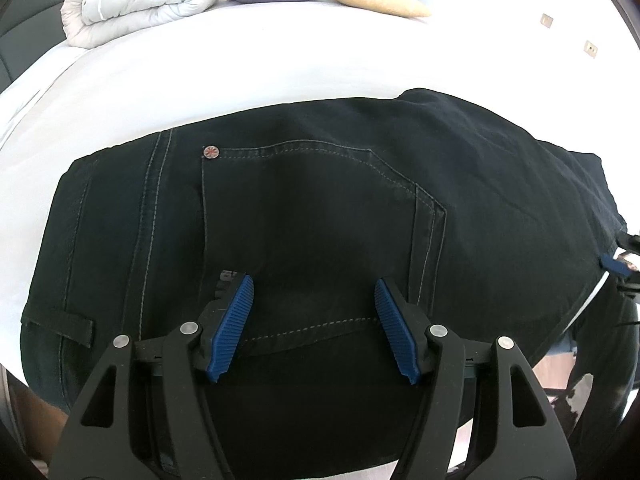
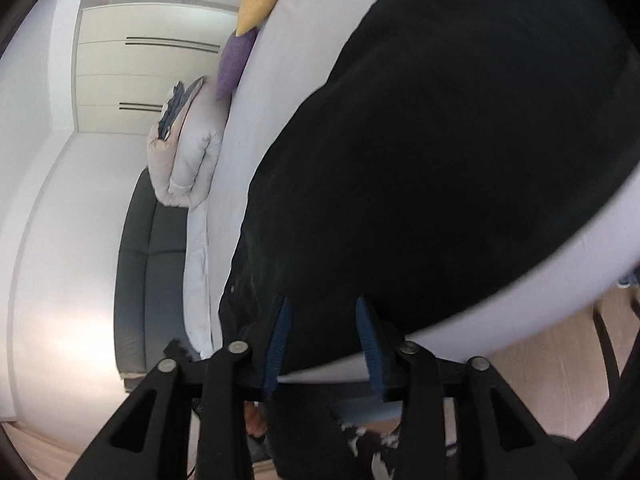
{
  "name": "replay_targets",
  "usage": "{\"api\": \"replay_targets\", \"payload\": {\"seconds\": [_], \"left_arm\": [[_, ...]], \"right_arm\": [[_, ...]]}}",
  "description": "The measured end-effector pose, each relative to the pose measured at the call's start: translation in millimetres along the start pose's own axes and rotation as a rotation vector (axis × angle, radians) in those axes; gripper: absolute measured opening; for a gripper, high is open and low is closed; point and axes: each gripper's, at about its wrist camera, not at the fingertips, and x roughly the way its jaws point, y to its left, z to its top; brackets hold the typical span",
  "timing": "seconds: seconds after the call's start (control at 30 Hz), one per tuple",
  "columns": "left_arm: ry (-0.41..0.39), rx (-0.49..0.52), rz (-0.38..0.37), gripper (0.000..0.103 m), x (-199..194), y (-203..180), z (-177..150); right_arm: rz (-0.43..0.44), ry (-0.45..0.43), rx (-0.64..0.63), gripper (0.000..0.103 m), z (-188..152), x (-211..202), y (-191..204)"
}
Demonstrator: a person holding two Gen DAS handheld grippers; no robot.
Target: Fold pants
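White bed (image 1: 280,60): black pants (image 1: 320,200), duvet (image 1: 140,0), 2 pillows (far edge); both tongs (image 1: 314,328) (image 2: 324,344) agape, empty.

pants (image 1: 320,200): dark navy/black denim, contrast stitching | state: folded into a compact stack, back pocket face up, small round reddish rivet at pocket corner, belt loop at the left end | pose: flat, long axis left-right | location: on white bed, near its front edge
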Motion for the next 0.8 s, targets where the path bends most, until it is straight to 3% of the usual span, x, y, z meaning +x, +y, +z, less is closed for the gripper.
{"api": "replay_targets", "payload": {"seconds": [0.07, 0.4, 0.6, 0.7, 0.77, 0.8], "left_arm": [[-0.001, -0.002, 0.002, 0.063, -0.1, 0.0, -0.6], [-0.001, 0.000, 0.002, 0.063, 0.0, 1.8, -2.0], [0.001, 0.002, 0.002, 0.063, 0.2, 1.5, -1.4], [0.002, 0.002, 0.002, 0.063, 0.3, 1.4, -1.3], [0.002, 0.003, 0.002, 0.063, -0.1, 1.7, -1.5], [0.003, 0.004, 0.002, 0.063, -0.1, 1.8, -1.4]], "right_arm": [[0.042, 0.024, 0.024, 0.061, -7.8, 0.6, -5.0], [0.052, 0.036, 0.060, 0.058, -14.4, 14.9, -18.0], [0.074, 0.032, 0.092, 0.044, -9.9, 14.6, -34.7], [0.079, 0.032, 0.110, 0.028, -6.6, 19.1, -40.3], [0.063, 0.036, 0.101, 0.009, -7.4, 20.7, -41.9], [0.052, 0.037, 0.095, 0.006, -8.4, 20.8, -42.4]]}}
